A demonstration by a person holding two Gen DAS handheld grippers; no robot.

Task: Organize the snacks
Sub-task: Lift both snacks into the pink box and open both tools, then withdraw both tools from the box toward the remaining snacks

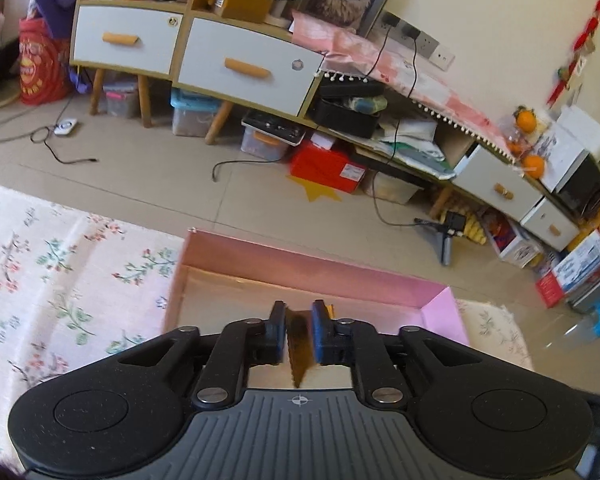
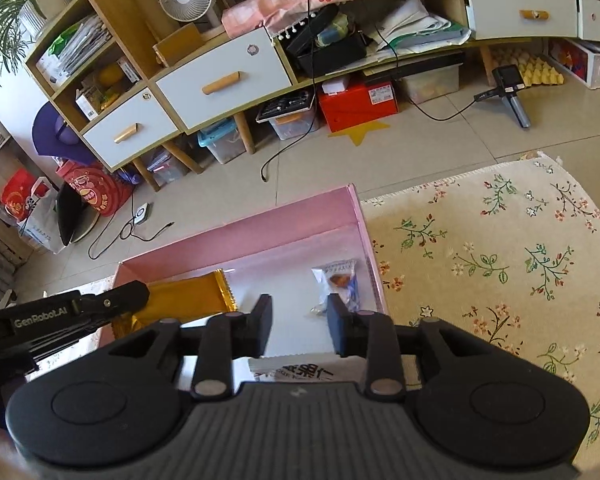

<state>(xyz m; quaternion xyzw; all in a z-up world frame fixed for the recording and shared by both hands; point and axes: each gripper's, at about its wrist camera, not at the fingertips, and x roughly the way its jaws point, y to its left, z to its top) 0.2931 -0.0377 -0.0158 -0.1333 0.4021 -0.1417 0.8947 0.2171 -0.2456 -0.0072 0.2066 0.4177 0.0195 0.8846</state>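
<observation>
The left tool (image 1: 298, 334) is gripping a gold packet (image 2: 188, 294) edge-on, holding it over the left part of the pink box (image 2: 260, 232). The right tool (image 2: 299, 322) is hanging wide apart above the box, with a small white packet (image 2: 338, 280) lying by the right wall.

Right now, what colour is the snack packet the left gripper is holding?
Shiny gold. The snack packet shows best in the right wrist view, pinched by the left gripper.

two downward wrist views, shared pink box (image 1: 440, 304)
</observation>
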